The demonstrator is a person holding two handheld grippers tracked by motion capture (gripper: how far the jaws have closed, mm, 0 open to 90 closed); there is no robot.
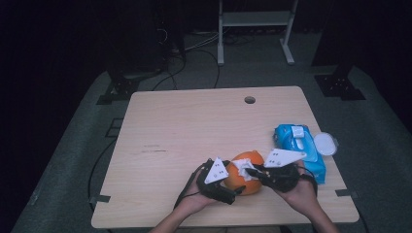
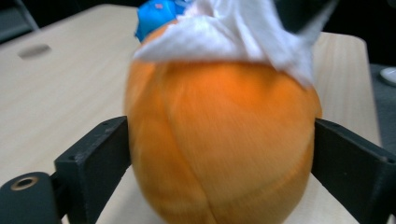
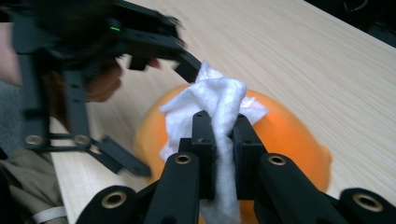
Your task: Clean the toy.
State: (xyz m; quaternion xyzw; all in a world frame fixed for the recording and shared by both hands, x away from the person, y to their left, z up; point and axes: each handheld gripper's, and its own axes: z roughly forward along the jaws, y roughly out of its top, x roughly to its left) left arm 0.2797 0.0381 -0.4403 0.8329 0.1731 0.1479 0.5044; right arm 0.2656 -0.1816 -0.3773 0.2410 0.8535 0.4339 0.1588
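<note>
High view: a pale wooden table (image 1: 194,126) seen from above, with a person's two forearms entering from the six o'clock edge. Near that edge, slightly right of centre, sits an orange ball-shaped object (image 1: 243,178), round and smooth, with faint seam lines like a soft toy pumpkin or foam ball (blur in the left gripper view makes its surface hard to read). A blue pack of wet wipes (image 1: 299,145) lies at about two o'clock from it, with a small white lid (image 1: 324,143) just beside the pack.

The left gripper (image 2: 219,154) brackets the orange object at its widest part, one black jaw at nine o'clock and the other at three o'clock; the jaws sit right against its sides, steadying it. The right gripper (image 3: 223,140) is clenched on a crumpled white wipe (image 3: 219,100), pressing it onto the top of the object at twelve o'clock.

Judging by its look, the orange object is light and somewhat yielding, and its curved skin could slide out of a narrow pinch, so the widest middle is the sensible place to hold. The wipe is limp and thin; a tight pinch on a bunched fold suits it.
</note>
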